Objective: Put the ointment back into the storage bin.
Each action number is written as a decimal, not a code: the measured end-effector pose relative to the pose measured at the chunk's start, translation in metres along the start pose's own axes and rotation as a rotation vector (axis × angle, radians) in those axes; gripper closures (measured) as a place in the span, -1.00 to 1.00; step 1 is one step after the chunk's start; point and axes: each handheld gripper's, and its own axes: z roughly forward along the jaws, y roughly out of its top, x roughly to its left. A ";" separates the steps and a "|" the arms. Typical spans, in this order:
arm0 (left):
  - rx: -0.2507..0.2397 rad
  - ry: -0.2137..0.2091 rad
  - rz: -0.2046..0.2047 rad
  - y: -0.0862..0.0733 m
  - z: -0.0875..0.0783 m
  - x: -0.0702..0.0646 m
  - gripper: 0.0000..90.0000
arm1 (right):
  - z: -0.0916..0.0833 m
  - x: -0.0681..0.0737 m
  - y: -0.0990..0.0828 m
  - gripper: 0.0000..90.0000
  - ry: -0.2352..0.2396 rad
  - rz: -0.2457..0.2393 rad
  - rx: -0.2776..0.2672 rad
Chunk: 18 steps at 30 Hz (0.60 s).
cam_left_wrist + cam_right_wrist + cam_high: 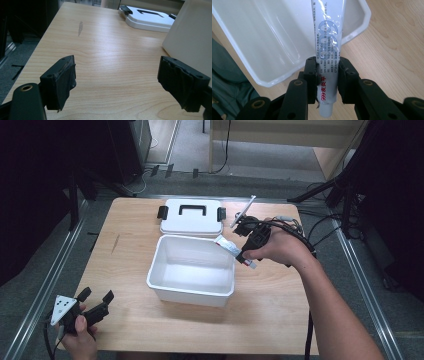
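Black jaws of the right gripper [327,75] sit lowest in the right gripper view, clamped on a white ointment tube [328,47] near its capped end; the cap pokes out below the pads, toward 6 o'clock, and the crimped end runs up to 12 o'clock. That long axis is what the coming move seems to turn on: most of the tube's length already hangs over the open white box [249,37], crossing its rim, while the cap end lies over bare wood.

From the high view, the right gripper [245,251] holds the tube [230,247] at the box's [192,292] right wall, the tube slanting from about 4 o'clock at the hand up to 10 o'clock over the hollow. The box interior lies at 9 o'clock from this gripper, so a short carry that way would likely bring the whole tube inside. This hand is far the nearer one.

The left gripper [95,300] rests at the table's near-left corner, at 8 o'clock from the box, jaws spread wide with nothing between them.

The box's lid [191,217], with black handle and latches, lies flat just behind the box at 12 o'clock. The light wooden table [280,310] stands on grey floor among dark stands and cables.
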 end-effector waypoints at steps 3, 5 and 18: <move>0.000 0.001 0.001 0.000 0.000 0.000 -0.64 | 0.003 0.004 0.006 0.61 0.006 -0.006 -0.004; 0.000 0.001 0.001 0.000 0.000 0.000 -0.64 | 0.004 0.007 0.009 0.61 0.005 -0.016 -0.003; 0.001 0.000 0.000 0.000 0.000 0.000 -0.64 | 0.018 0.024 0.027 0.61 0.018 -0.056 0.004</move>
